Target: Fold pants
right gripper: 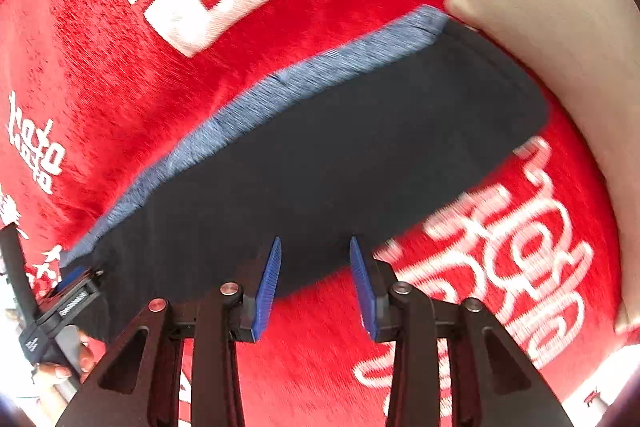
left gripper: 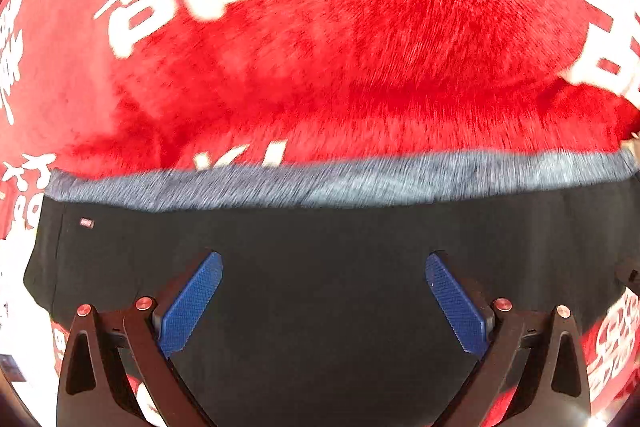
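Dark navy pants [left gripper: 320,267] with a blue-grey heathered waistband [left gripper: 320,183] lie flat on a red blanket [left gripper: 360,47] with white characters. My left gripper [left gripper: 323,259] is open wide above the dark fabric, with nothing between its blue pads [left gripper: 192,303]. In the right wrist view the pants [right gripper: 340,155] stretch diagonally, waistband [right gripper: 280,87] on the far side. My right gripper [right gripper: 315,245] is open at the near edge of the pants, holding nothing. The left gripper [right gripper: 76,287] shows at the far left of that view, at the pants' corner.
A beige cushion [right gripper: 560,27] lies at the right, touching the far end of the waistband. The red blanket [right gripper: 120,67] with white print surrounds the pants on all sides. A hand [right gripper: 80,363] shows at the lower left.
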Action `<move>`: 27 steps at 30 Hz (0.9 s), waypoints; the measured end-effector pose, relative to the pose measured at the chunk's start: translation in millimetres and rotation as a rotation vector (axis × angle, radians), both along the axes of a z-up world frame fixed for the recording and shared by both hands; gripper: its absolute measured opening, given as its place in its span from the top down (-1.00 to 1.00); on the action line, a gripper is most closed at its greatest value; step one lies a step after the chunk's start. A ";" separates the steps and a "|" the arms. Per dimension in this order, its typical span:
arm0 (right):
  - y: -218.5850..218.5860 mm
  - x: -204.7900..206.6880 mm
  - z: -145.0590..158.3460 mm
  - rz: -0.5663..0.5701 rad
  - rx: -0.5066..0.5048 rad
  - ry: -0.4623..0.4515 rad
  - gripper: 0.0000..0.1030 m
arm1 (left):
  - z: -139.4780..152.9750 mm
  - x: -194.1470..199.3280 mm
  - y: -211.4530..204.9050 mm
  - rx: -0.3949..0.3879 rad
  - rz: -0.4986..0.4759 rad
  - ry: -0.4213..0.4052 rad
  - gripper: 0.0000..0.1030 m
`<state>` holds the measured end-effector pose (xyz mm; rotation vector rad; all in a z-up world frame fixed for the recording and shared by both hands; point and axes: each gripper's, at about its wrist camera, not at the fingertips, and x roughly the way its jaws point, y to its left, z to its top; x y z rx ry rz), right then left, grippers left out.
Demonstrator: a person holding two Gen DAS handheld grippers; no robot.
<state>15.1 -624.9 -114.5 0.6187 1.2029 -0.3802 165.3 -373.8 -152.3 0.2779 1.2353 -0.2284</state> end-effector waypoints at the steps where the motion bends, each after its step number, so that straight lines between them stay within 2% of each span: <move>1: 3.5 14.5 -1.6 0.038 -0.002 -0.017 0.23 | -0.7 4.1 -9.2 0.004 0.011 -0.010 -1.00; 3: 12.0 41.5 -6.8 0.101 0.010 -0.041 0.23 | -6.4 14.6 -19.3 0.013 0.056 -0.022 -1.00; 6: 24.3 82.8 -22.4 0.188 0.037 -0.058 0.23 | -24.6 29.9 -21.6 0.016 0.125 0.023 -1.00; 10: 30.2 110.8 -41.3 0.275 -0.013 -0.054 0.31 | -33.1 36.7 -25.7 -0.004 0.171 0.015 -1.00; 11: 26.5 111.6 -41.6 0.281 -0.018 -0.064 0.46 | -34.2 37.1 -24.8 -0.003 0.168 0.008 -1.00; 12: 21.0 111.2 -40.9 0.283 -0.036 -0.068 0.72 | -33.7 35.5 -26.3 -0.002 0.165 0.003 -1.00; 13: 10.5 106.4 -38.6 0.280 -0.049 -0.067 0.78 | -37.1 36.8 -23.3 0.000 0.159 -0.003 -1.00; 19: -62.4 93.7 -33.1 0.132 -0.165 -0.037 0.81 | -32.5 22.0 -33.5 0.003 0.151 -0.016 -1.00; 21: -89.2 84.7 -30.4 0.076 -0.192 -0.015 0.81 | -32.7 19.5 -34.1 0.007 0.148 -0.028 -1.00; 24: -114.5 74.2 -20.1 0.005 -0.286 0.036 0.77 | -29.6 8.2 -38.6 0.010 0.146 -0.039 -1.00; 26: -123.4 65.6 -10.7 -0.054 -0.252 0.022 0.72 | -17.7 0.1 -42.4 0.016 0.149 -0.034 -1.00; 27: -122.6 61.3 -4.5 -0.075 -0.233 0.018 0.64 | -11.2 -3.5 -44.4 0.017 0.142 -0.038 -1.00</move>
